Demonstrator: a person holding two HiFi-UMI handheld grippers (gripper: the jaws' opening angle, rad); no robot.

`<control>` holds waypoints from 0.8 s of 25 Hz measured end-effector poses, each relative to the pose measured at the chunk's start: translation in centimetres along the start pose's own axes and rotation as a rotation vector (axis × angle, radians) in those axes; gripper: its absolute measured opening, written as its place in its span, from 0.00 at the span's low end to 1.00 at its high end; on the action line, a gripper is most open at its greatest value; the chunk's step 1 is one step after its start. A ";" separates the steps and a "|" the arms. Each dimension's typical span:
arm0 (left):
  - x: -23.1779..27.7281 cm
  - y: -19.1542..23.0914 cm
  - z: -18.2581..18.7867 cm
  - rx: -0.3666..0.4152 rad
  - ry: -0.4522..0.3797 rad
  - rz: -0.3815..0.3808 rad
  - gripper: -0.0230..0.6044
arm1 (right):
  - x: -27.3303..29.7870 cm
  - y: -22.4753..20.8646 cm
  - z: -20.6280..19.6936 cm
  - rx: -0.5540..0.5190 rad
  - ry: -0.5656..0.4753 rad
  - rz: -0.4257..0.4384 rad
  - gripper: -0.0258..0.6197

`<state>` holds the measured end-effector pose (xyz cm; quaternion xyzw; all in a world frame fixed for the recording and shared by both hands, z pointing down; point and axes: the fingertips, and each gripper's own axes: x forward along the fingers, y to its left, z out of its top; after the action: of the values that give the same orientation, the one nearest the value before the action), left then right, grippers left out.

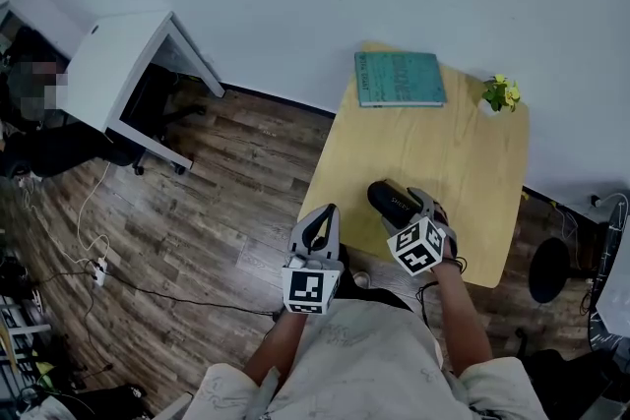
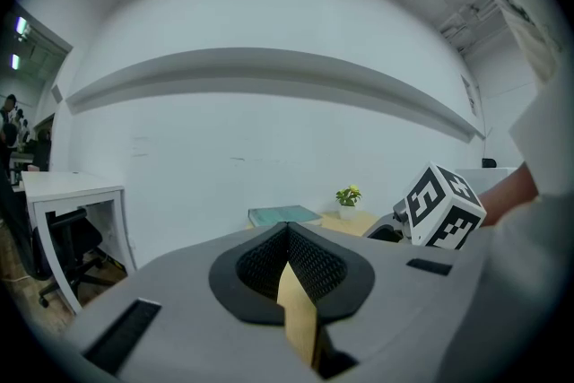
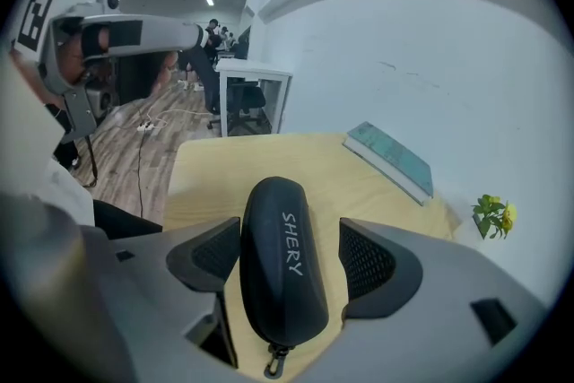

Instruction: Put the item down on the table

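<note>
Now, head view: we see black case (image 1: 387,200) lying on table (image 1: 443,143) near front edge, right gripper (image 1: 413,209) around its near end. Left gripper (image 1: 317,231) off table's left side, over floor (image 1: 217,202).

Left gripper view: jaws together, nothing between.

Right gripper view: jaws spread wide, case lying between, gap showing at right pad, left pad close, contact unclear. We judge case set down. Best finish: draw right gripper straight back along case's length, level, so neither pad drags it nor snags zipper pull (image 3: 266,365).
</note>
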<state>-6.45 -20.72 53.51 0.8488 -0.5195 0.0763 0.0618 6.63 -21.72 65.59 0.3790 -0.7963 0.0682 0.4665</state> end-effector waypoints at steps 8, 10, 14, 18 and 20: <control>0.0 -1.3 1.4 0.035 -0.017 -0.019 0.05 | -2.1 -0.1 0.1 0.153 -0.102 0.018 0.56; 0.0 -1.7 1.7 0.044 -0.024 -0.026 0.05 | -2.6 -0.3 -0.2 0.179 -0.120 0.008 0.56; 0.5 -2.3 2.0 0.057 -0.022 -0.033 0.05 | -3.8 -0.9 -1.1 0.227 -0.150 -0.017 0.56; 1.0 -3.1 3.0 0.074 -0.042 -0.054 0.05 | -5.5 -1.9 -2.0 0.296 -0.194 -0.054 0.56; 1.4 -3.7 3.3 0.082 -0.049 -0.069 0.05 | -6.3 -2.5 -2.7 0.350 -0.221 -0.082 0.56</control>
<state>-2.31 -20.84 50.41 0.8698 -0.4875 0.0746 0.0169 11.92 -18.80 61.48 0.4914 -0.8026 0.1443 0.3058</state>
